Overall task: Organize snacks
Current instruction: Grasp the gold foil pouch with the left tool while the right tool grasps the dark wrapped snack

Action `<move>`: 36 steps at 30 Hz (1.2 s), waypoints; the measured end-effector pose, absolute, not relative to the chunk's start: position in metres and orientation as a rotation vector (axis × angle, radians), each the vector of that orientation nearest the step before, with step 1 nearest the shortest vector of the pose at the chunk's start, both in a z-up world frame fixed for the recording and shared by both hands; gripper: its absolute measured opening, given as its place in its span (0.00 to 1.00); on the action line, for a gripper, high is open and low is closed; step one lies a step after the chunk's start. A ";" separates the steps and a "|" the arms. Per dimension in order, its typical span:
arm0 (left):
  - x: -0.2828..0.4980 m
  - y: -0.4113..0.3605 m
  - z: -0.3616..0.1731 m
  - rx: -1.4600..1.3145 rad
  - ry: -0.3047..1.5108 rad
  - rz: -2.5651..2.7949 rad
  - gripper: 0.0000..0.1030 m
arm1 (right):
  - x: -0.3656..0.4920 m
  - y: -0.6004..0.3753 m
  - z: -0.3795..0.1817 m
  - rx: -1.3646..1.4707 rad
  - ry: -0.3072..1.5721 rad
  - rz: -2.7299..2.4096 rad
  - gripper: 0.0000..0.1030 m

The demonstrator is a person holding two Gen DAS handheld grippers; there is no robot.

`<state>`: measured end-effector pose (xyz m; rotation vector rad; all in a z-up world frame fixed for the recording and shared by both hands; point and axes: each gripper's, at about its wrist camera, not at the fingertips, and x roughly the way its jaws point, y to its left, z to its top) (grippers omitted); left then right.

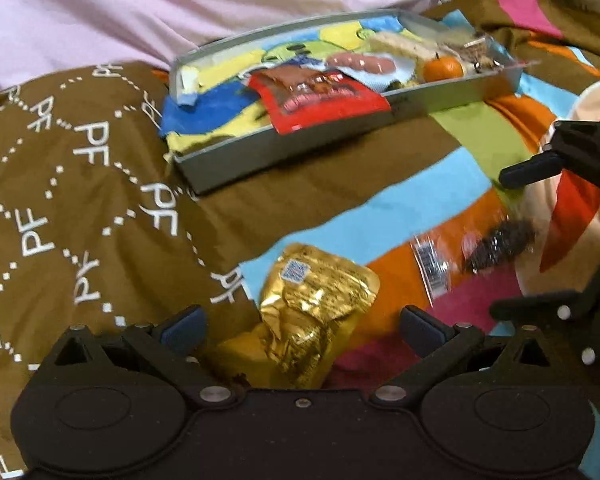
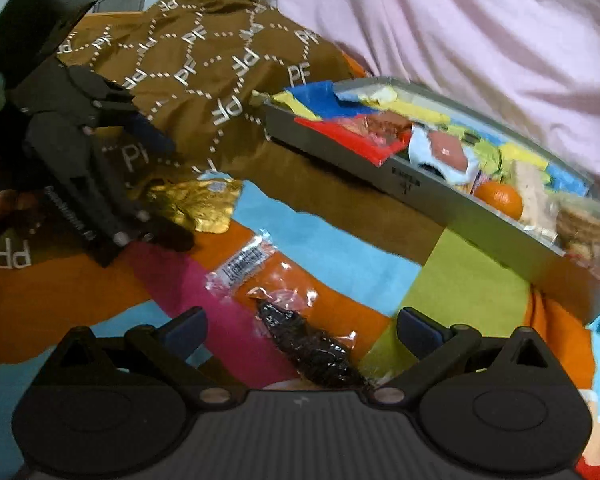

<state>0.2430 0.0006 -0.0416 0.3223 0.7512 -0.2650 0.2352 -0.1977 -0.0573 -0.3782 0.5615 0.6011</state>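
Snacks [image 1: 320, 92], barcode legible in right-wrist view

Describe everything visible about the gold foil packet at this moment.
The gold foil packet is a crinkled, shiny metallic pouch with a small blue-and-white printed square near its far end. It lies flat on the striped bedcover, outside the grey tray. It sits between the open fingers of the left gripper, which do not appear to press it. The right wrist view shows it beside that gripper too.
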 end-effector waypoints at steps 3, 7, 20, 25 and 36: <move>0.242 -0.001 -0.047 0.327 0.772 -0.269 0.99 | 0.244 -0.201 -0.064 -0.350 0.639 0.633 1.00; 0.241 -0.002 -0.046 0.297 0.808 -0.288 0.99 | 0.243 -0.202 -0.063 -0.344 0.677 0.663 1.00; 0.222 -0.010 -0.047 0.046 0.928 -0.321 0.99 | 0.197 -0.215 -0.053 -0.280 0.860 0.797 0.99; 0.216 -0.008 -0.045 0.038 0.897 -0.261 0.99 | 0.187 -0.211 -0.046 -0.298 0.821 0.776 1.00; 0.217 -0.001 -0.050 -0.002 0.861 -0.150 0.97 | 0.192 -0.205 -0.063 -0.278 0.765 0.652 0.94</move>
